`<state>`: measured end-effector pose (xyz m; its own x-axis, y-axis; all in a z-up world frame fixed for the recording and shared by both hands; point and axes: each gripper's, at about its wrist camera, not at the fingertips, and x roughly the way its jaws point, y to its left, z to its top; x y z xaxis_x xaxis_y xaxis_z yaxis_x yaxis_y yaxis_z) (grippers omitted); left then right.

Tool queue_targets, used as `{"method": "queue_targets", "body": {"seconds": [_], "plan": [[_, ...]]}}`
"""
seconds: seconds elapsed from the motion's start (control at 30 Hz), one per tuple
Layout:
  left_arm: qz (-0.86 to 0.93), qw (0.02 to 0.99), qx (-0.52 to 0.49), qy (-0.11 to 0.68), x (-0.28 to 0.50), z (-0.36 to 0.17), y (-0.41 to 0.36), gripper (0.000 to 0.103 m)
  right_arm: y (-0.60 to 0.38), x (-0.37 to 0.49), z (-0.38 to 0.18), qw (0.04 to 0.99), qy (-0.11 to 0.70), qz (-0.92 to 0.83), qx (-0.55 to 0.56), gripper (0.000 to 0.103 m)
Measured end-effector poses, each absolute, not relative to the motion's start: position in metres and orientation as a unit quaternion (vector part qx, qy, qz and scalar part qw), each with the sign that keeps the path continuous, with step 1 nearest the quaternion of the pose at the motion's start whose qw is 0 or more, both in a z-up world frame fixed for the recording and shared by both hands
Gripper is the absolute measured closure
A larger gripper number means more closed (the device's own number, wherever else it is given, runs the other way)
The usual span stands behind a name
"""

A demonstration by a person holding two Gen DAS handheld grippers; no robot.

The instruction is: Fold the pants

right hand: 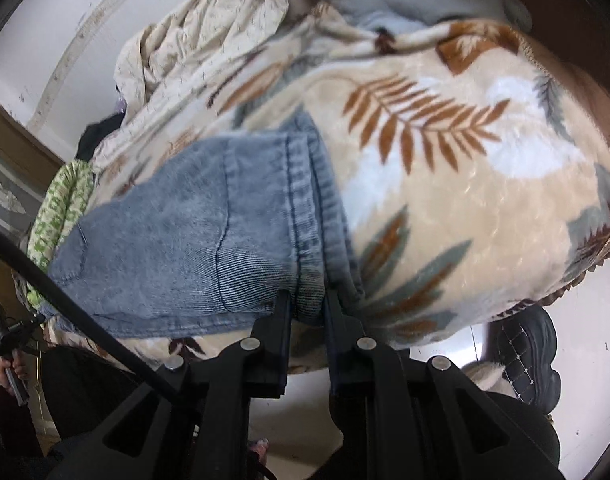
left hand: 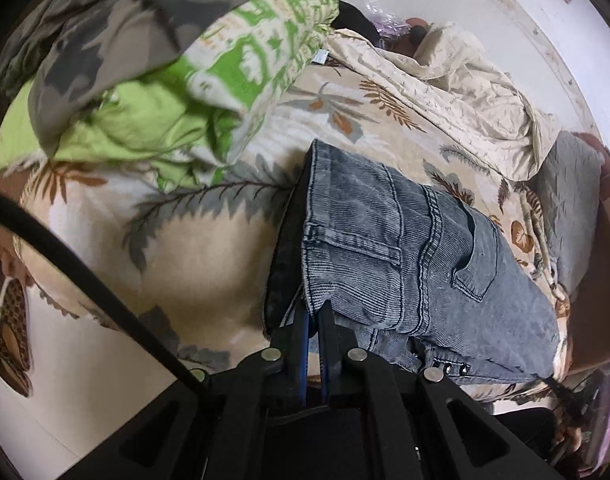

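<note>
Faded blue denim pants (left hand: 405, 248) lie folded on a cream blanket with a leaf print (left hand: 177, 248). In the left wrist view my left gripper (left hand: 313, 312) is shut on the waistband edge, near the back pocket and the fly buttons. In the right wrist view the pants (right hand: 193, 240) stretch away to the left over the same blanket (right hand: 465, 200). My right gripper (right hand: 307, 300) is shut on the hem end of the legs, with a fold of denim pinched between the fingers.
A green and white patterned quilt (left hand: 209, 92) and a camouflage garment (left hand: 105, 28) are heaped at the left. A crumpled cream sheet (left hand: 465, 96) lies at the back by the white wall. A grey pillow (left hand: 569, 200) lies right. A black shoe (right hand: 525, 356) stands on the floor.
</note>
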<state>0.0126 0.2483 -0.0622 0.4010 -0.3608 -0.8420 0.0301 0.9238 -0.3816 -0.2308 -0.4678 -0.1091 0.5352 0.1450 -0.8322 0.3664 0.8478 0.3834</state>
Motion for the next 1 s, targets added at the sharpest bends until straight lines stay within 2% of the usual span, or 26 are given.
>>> {"method": "queue_targets", "body": {"seconds": [0.13,0.2,0.23,0.47,0.7,1.0], "plan": [[-0.120,0.824,-0.154,0.533,0.013,-0.056,0.249,0.097,-0.471,-0.232,-0.105,0.824,0.485,-0.052,0.287,0.078],[-0.118,0.834,-0.132,0.522,0.010,-0.045,0.246,0.097,-0.478,-0.234,-0.094,0.825,0.473,-0.042,0.306,0.062],[-0.115,0.840,-0.121,0.517,0.008,-0.039,0.245,0.097,-0.481,-0.235,-0.087,0.829,0.462,-0.039,0.313,0.060],[-0.090,0.873,-0.089,0.471,-0.010,0.000,0.250,0.097,-0.500,-0.201,-0.066,0.837,0.423,-0.030,0.345,0.059],[-0.169,0.886,-0.060,0.427,-0.022,0.032,0.188,0.097,-0.537,-0.158,-0.088,0.809,0.407,-0.036,0.423,0.059],[-0.211,0.861,-0.061,0.458,0.002,0.002,0.115,0.097,-0.555,-0.130,-0.122,0.755,0.433,-0.006,0.493,0.059]]}}
